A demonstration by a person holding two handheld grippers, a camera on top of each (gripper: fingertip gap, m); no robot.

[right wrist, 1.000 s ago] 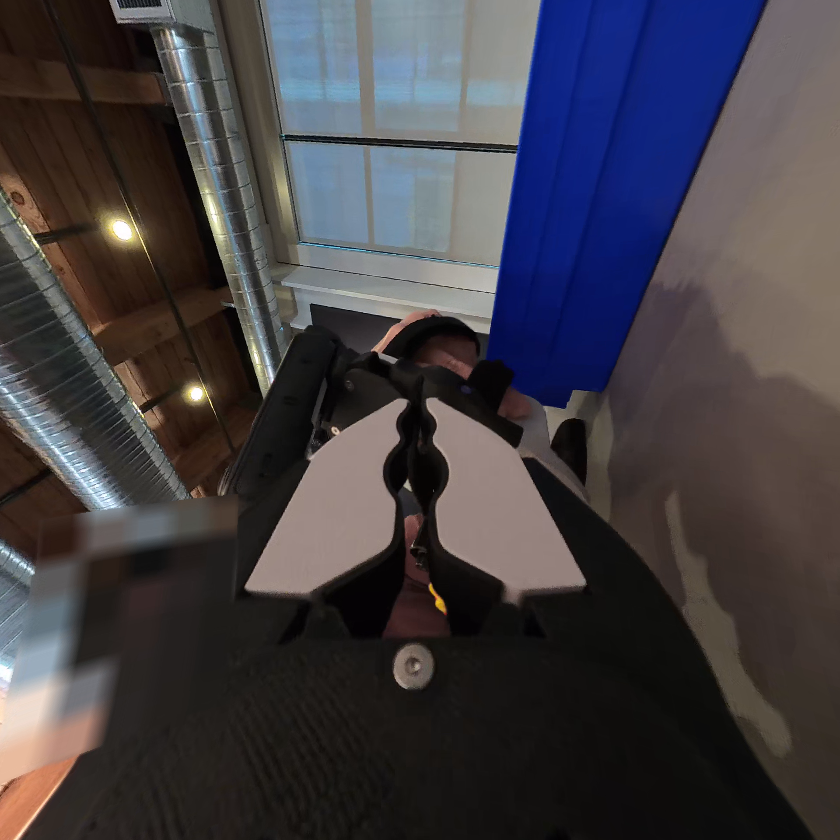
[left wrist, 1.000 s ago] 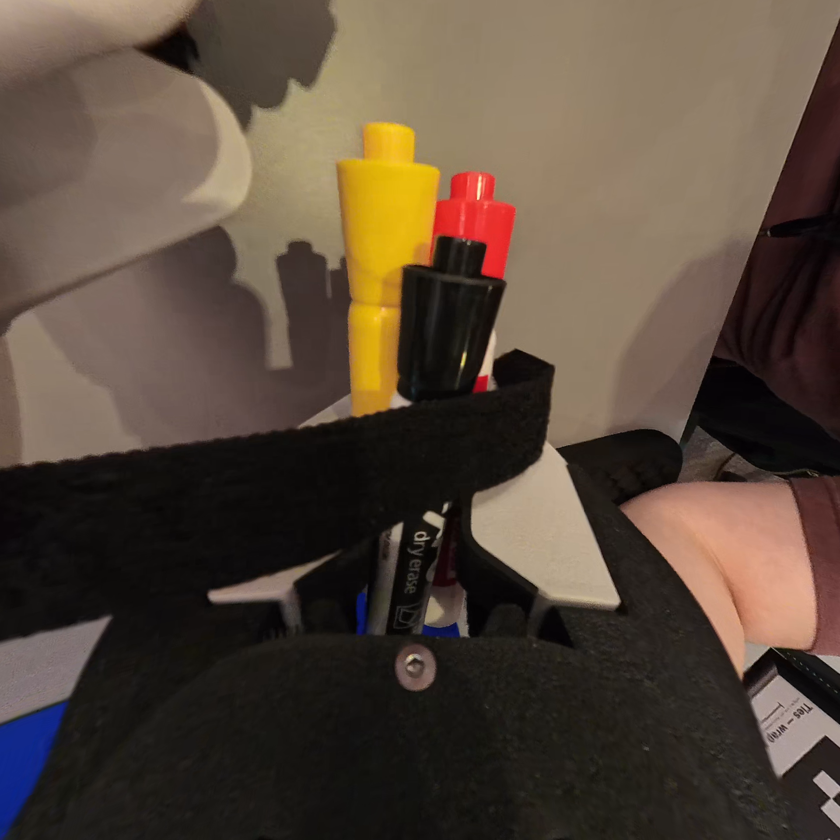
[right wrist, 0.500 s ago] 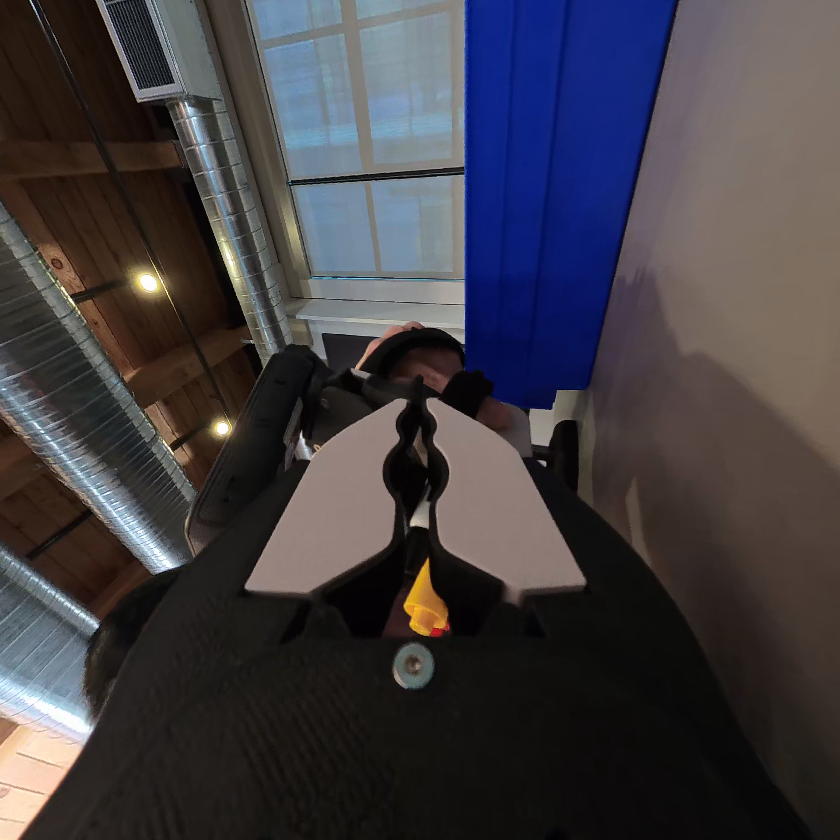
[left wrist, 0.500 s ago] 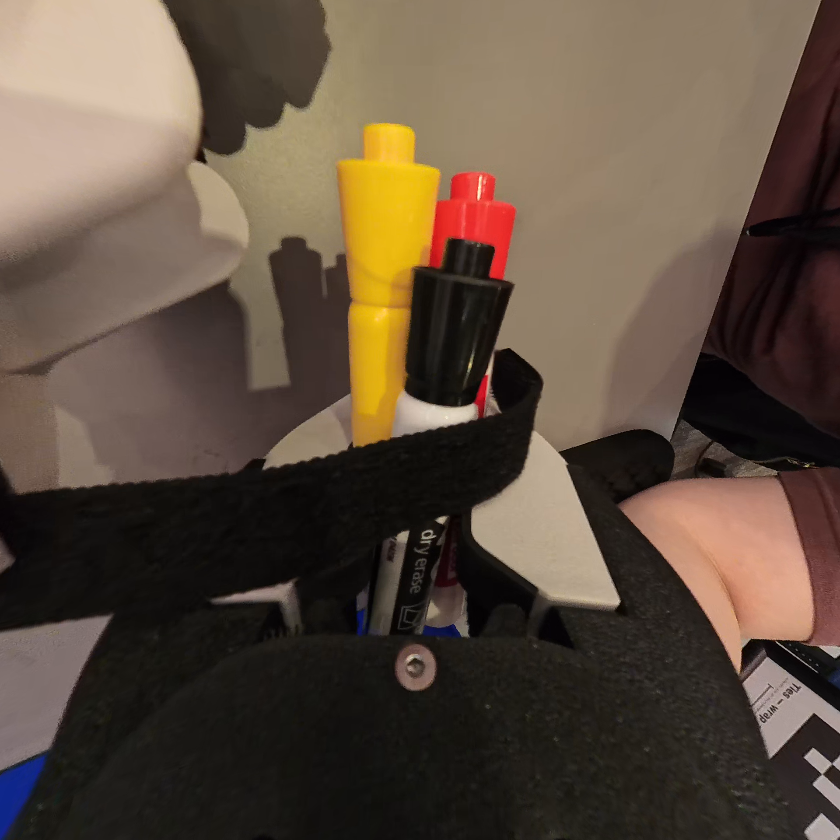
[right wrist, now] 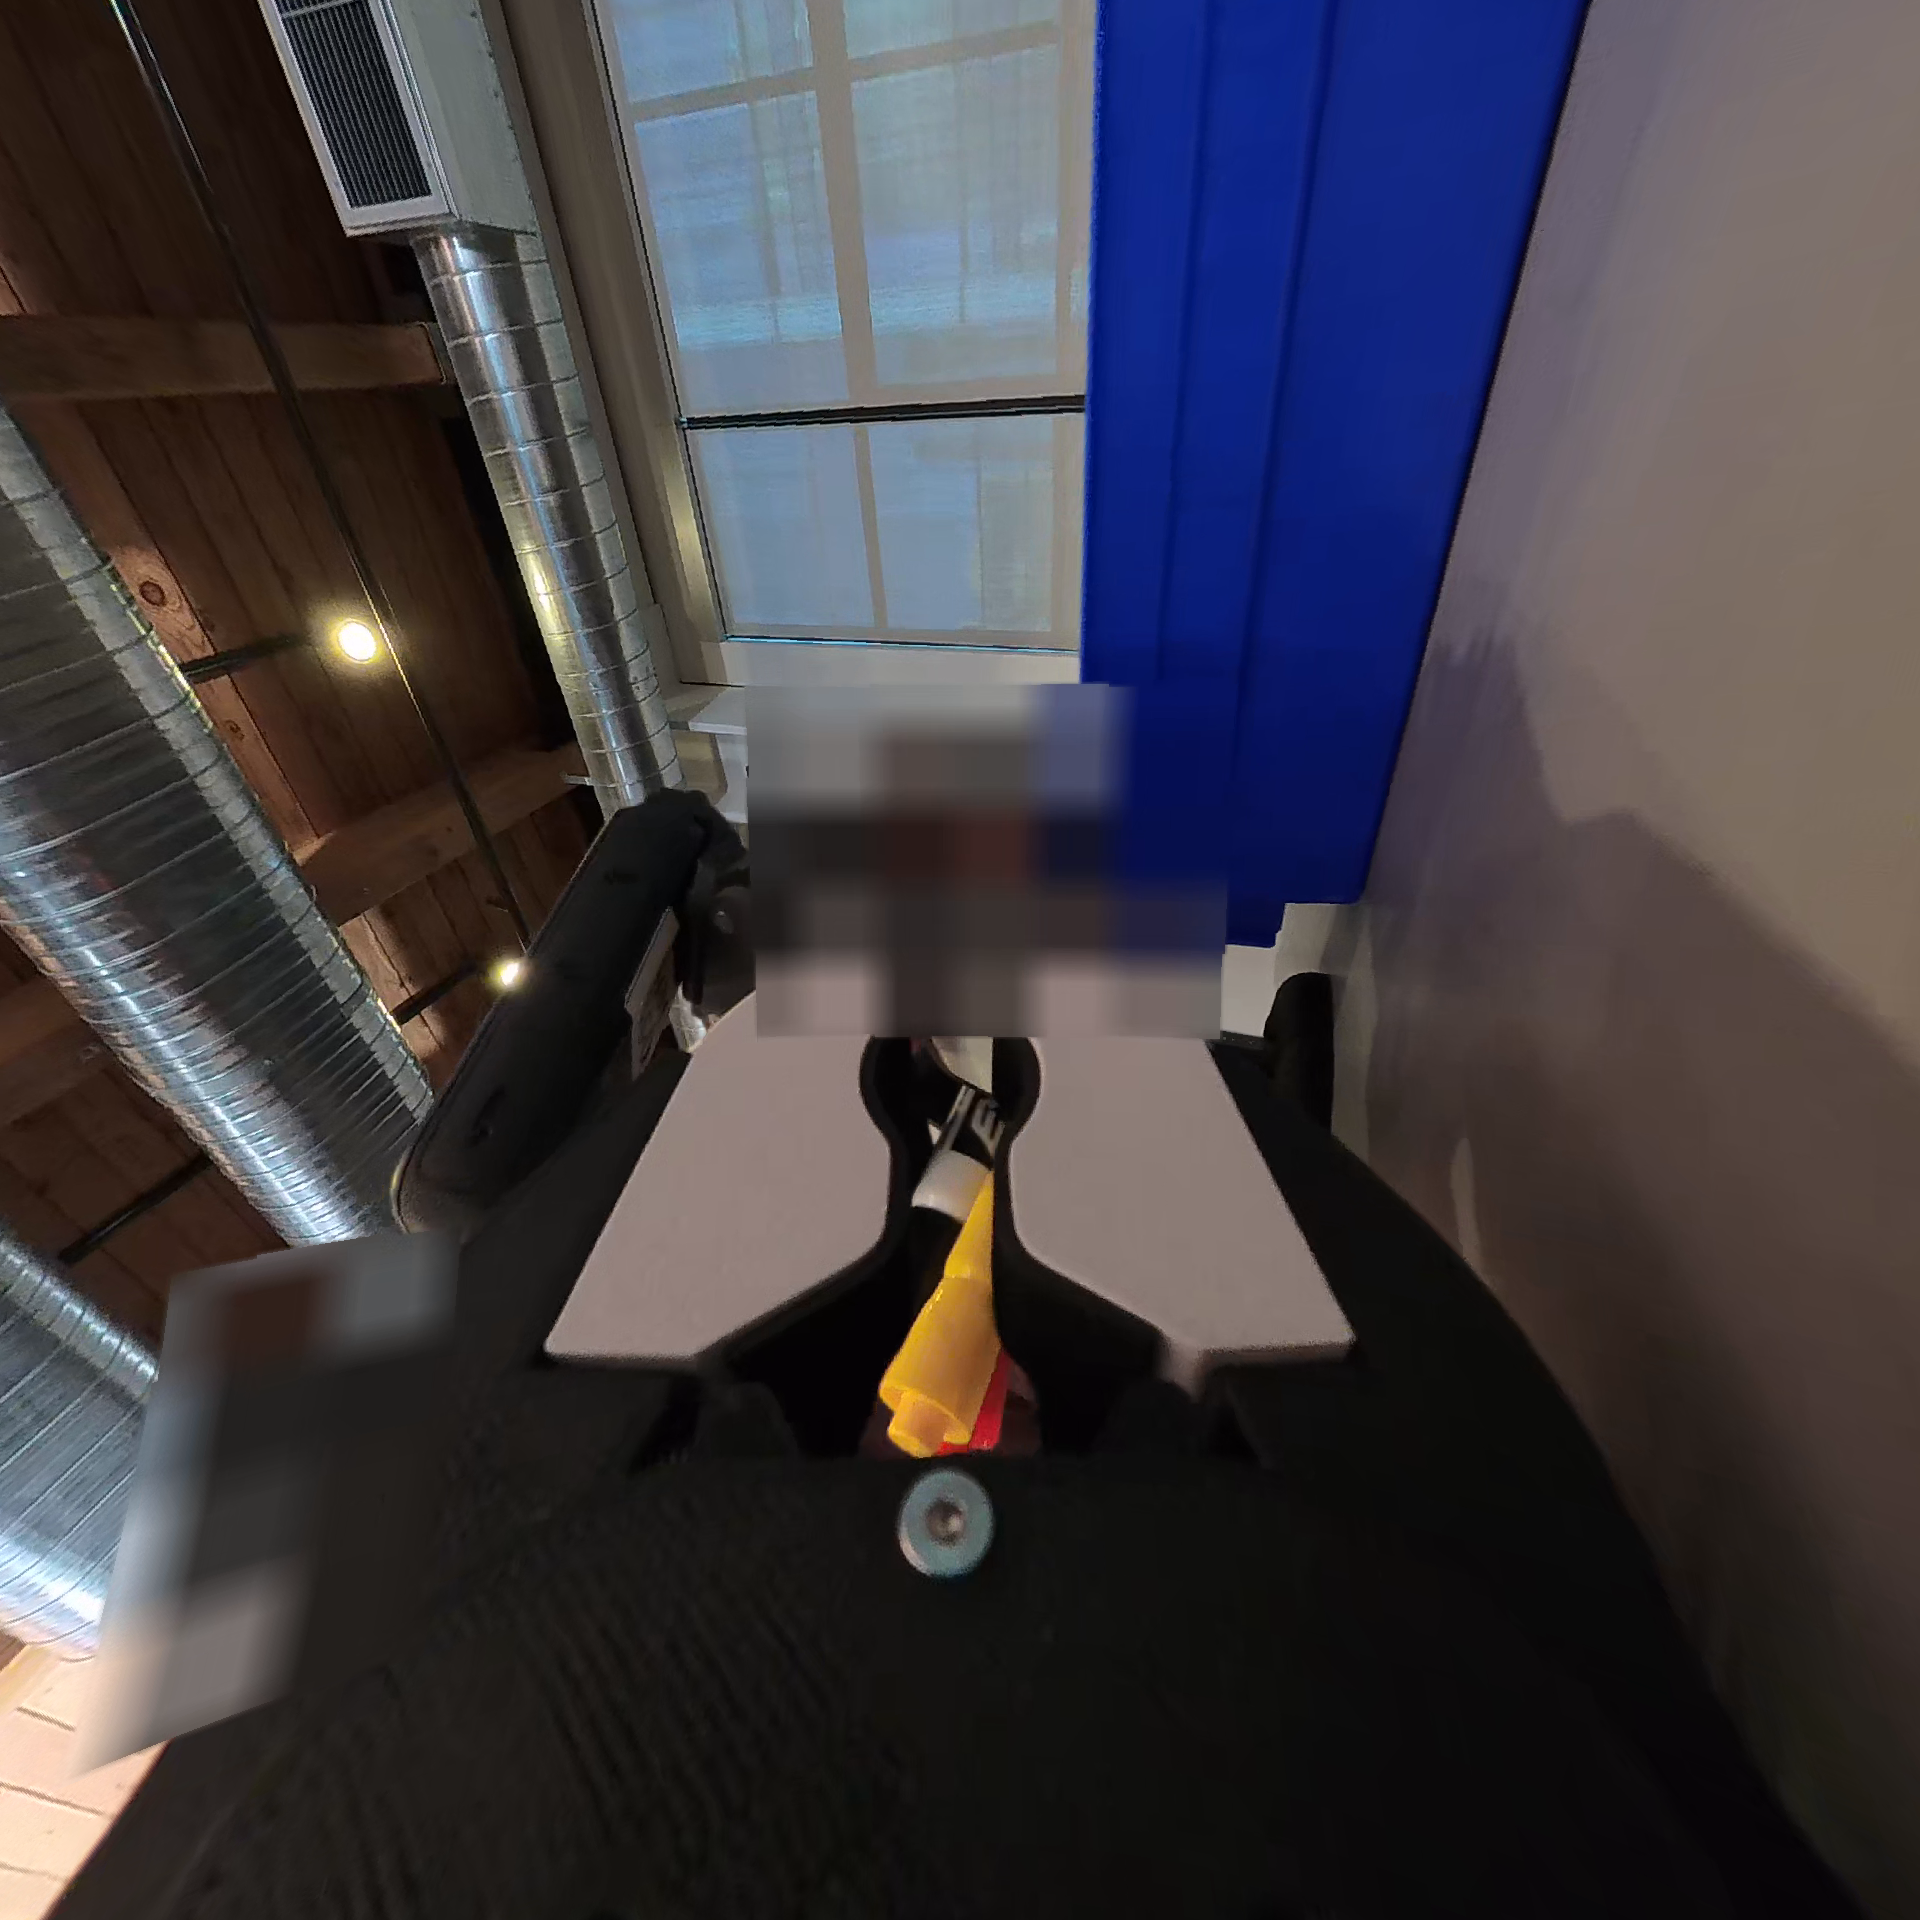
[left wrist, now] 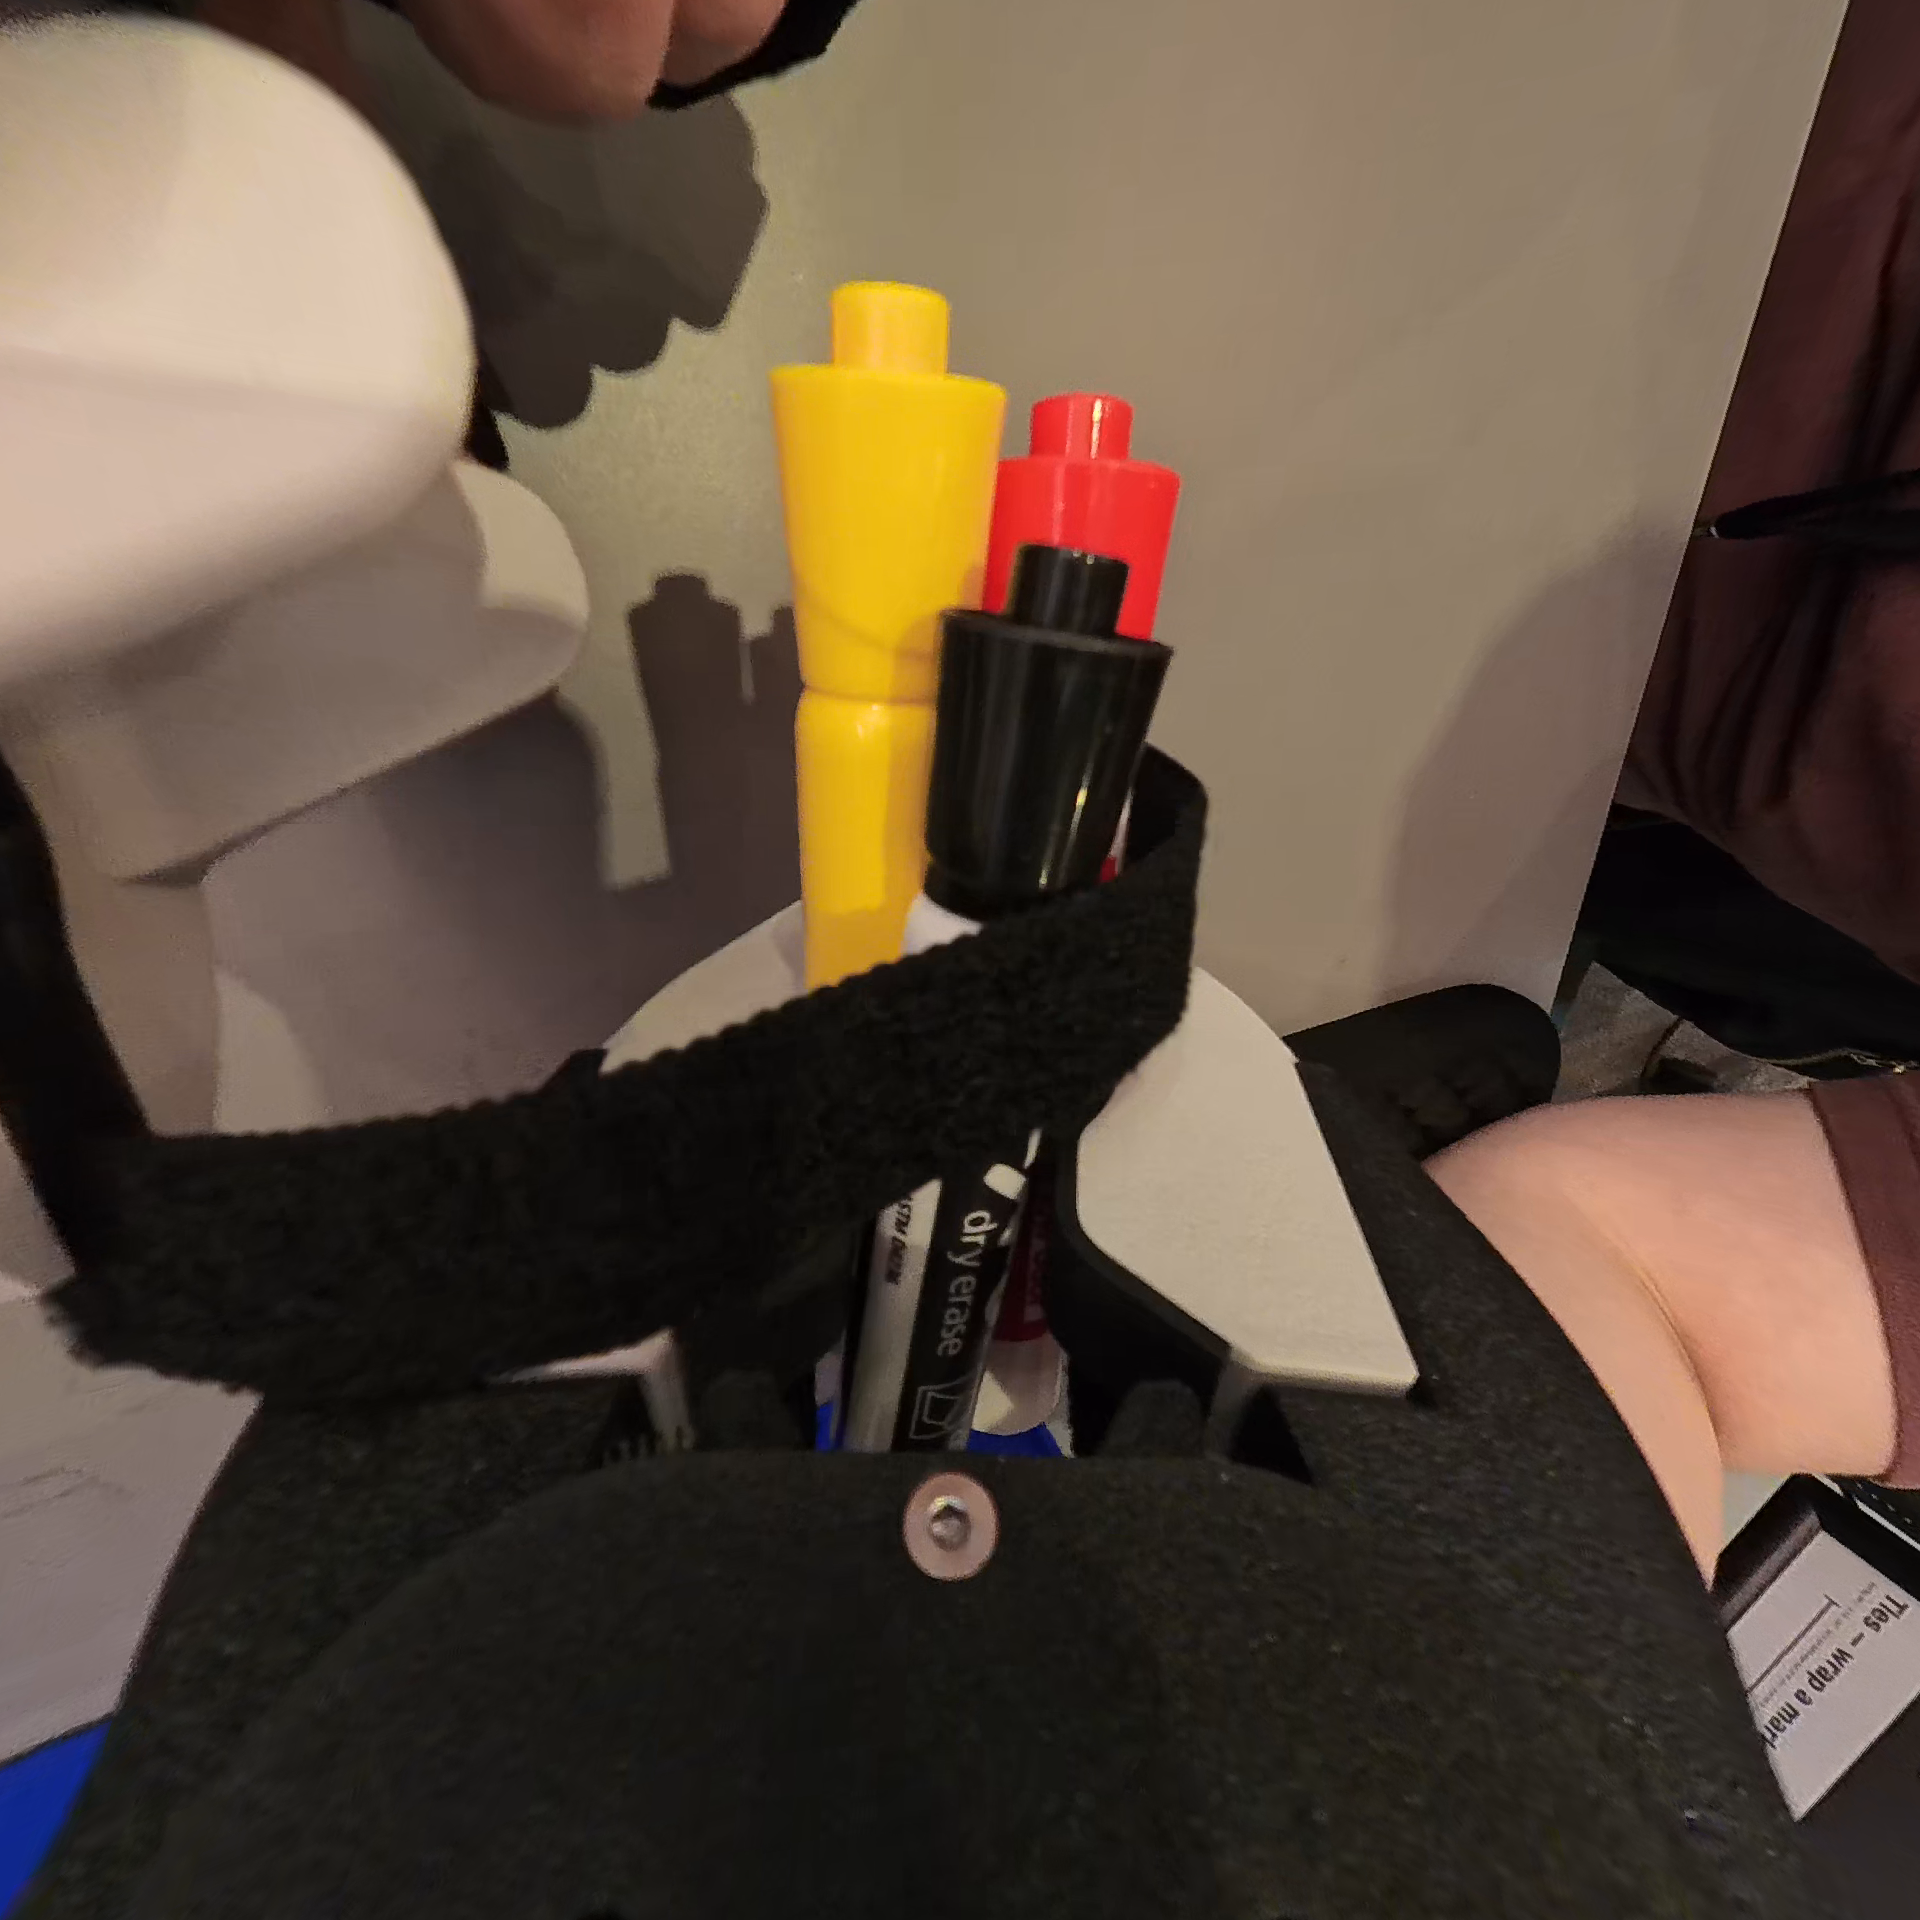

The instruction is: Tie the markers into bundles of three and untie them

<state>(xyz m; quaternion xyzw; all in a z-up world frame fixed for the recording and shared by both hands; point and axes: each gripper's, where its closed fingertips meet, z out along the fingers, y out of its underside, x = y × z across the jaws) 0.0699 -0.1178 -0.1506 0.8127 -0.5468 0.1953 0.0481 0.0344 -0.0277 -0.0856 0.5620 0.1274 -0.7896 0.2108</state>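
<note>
Over on the left, the right gripper [left wrist: 208, 436] is looming in as a blurred white shape, and the black strap [left wrist: 644, 1132] is running off toward it. In its own view the fingers are sitting almost together, so I judge it is pinching the strap's free end, though the pinch itself is hidden from me. It is probably pulling the strap sideways to keep it taut for wrapping.

In the middle, the left gripper [left wrist: 966, 1049] is closing its jaws on the three markers, holding them upright as one bunch so the strap can loop round them: the yellow marker [left wrist: 873, 644], then the black marker [left wrist: 1039, 748] in front, then the red marker [left wrist: 1086, 499] behind. The strap is curving round the red marker's side, just under the caps.

At the right, a forearm [left wrist: 1662, 1278] is resting beside the gripper.
</note>
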